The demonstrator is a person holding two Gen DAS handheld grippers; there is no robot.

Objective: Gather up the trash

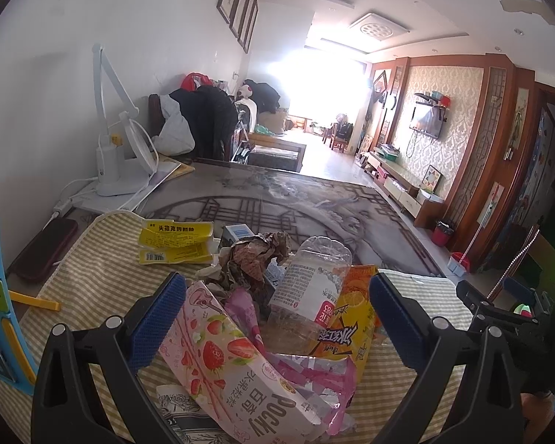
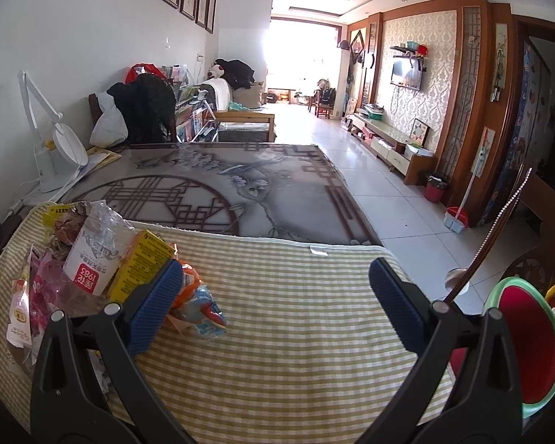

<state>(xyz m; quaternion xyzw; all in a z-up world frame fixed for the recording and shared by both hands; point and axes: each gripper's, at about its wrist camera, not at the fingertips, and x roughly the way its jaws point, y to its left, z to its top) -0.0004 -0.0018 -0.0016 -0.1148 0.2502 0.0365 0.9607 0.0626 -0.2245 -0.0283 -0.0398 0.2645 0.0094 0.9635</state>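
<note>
A green-striped cloth (image 2: 277, 314) covered the near table end in a long living room. The left gripper (image 1: 277, 318) was wide open over the trash heap, holding nothing: pink Pocky box (image 1: 233, 366), clear bottle (image 1: 307, 285), orange carton (image 1: 359, 318). The right gripper (image 2: 275, 303) gaped empty over bare cloth, a crumpled blue-orange wrapper (image 2: 199, 307) by its left pad, a red bin (image 2: 529, 344) to its right; a white lamp (image 1: 118, 137) stood further back.

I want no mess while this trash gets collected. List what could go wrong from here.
1. The left gripper is open around several pieces at once: the Pocky box, the clear bottle and the orange carton. Closing now may pinch only one and push the others away.
2. The bottle is round and crushed, so it may slip out.
3. The bin sits past the table edge; a loose drop could miss.
</note>
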